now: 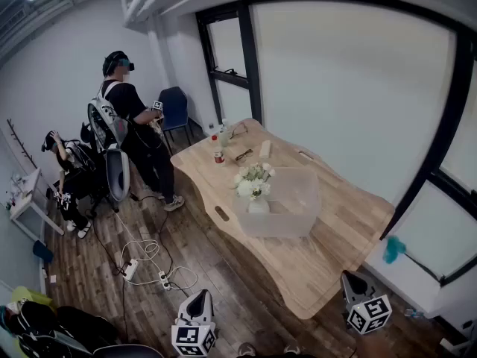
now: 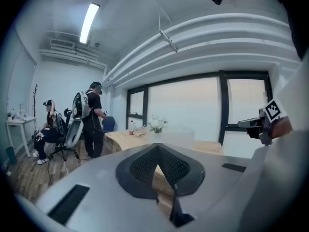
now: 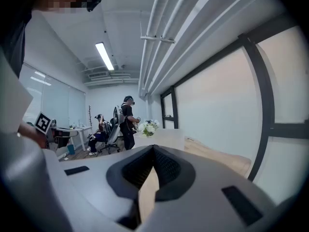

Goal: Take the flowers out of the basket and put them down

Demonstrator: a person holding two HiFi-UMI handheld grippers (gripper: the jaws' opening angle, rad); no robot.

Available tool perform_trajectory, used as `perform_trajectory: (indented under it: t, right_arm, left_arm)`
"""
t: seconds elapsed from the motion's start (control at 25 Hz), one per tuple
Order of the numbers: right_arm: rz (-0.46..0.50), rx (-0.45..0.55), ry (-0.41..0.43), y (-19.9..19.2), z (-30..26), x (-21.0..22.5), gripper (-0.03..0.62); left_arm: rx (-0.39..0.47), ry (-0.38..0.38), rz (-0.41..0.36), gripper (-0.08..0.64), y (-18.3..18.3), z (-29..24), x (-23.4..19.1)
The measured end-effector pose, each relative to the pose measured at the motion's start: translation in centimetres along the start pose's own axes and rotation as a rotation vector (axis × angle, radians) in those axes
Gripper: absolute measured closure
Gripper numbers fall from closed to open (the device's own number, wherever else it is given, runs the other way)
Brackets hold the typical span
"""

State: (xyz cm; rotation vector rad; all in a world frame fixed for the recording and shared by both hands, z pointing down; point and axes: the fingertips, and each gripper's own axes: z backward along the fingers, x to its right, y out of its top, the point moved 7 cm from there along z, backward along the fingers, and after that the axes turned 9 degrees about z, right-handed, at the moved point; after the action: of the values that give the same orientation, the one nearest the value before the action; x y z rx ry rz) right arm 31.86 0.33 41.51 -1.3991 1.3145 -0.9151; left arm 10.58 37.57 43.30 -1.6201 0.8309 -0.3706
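White flowers [image 1: 253, 179] stand in a white vase [image 1: 258, 205] at the near-left corner of a translucent plastic basket [image 1: 298, 224] on the wooden table [image 1: 320, 263]. Both grippers are held low at the bottom of the head view, well short of the table. My left gripper [image 1: 199, 298] is shut with nothing in it, and my right gripper [image 1: 352, 280] is shut and empty too. In the left gripper view the flowers [image 2: 157, 123] and basket [image 2: 177, 137] show far off beyond the closed gripper [image 2: 157, 147]. The right gripper view shows the flowers [image 3: 148, 127] far beyond its gripper [image 3: 153, 149].
A standing person [image 1: 134, 121] with a backpack is at the table's far left end, and another person [image 1: 65, 177] sits on a chair. A bottle [image 1: 219, 157] and small items lie on the table's far end. Cables and power strips [image 1: 145, 265] lie on the floor.
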Motion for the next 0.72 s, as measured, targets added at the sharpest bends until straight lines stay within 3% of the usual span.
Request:
perform_trajectory:
  t: [0.48,0.72]
  right_arm:
    - [0.01,0.02,0.026,-0.9,2.4,2.5,0.571]
    - [0.075,0.057,0.018,-0.7,3.2,3.6,0.571]
  left_arm:
    - [0.021,0.042,-0.01,0.555,-0.2,1.5,3.8]
    - [0.014,0.055,-0.02,0.555,-0.8,1.6,6.7]
